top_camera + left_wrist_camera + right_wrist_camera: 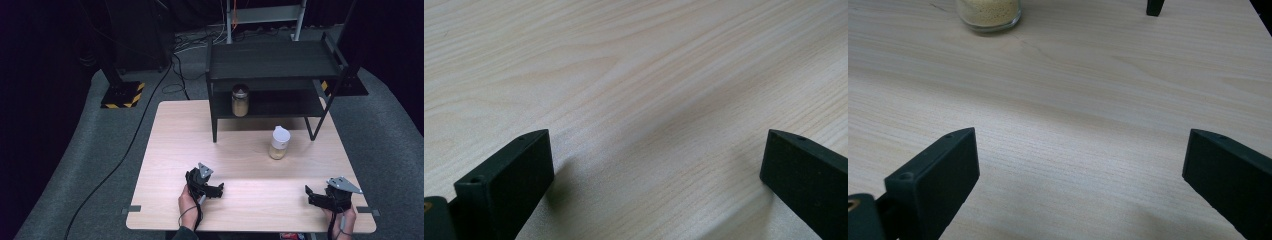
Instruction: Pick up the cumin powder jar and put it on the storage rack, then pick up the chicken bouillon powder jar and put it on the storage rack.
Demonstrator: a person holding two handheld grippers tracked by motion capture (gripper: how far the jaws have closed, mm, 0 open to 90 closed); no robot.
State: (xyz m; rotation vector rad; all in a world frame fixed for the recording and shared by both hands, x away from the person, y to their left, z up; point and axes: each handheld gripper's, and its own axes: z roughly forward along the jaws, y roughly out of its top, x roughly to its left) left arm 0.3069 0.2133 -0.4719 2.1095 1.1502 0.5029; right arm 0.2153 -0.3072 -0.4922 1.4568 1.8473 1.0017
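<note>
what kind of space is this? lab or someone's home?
Likely a lab or recording studio: black curtained surroundings, cables across grey carpet, a hazard-striped stand base, and a bare wooden table with a black shelf.

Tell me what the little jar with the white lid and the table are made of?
The white-lidded jar looks like clear glass, since yellowish grains show through its shiny wall; its lid looks like plastic. The table looks like pale wood or wood-look laminate, matte, with grain lines running across it.

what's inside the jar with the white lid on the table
The jar with the white lid holds pale yellow grains filling its lower part; the right gripper view shows them through the glass. The white lid hides whatever lies under it.
</note>
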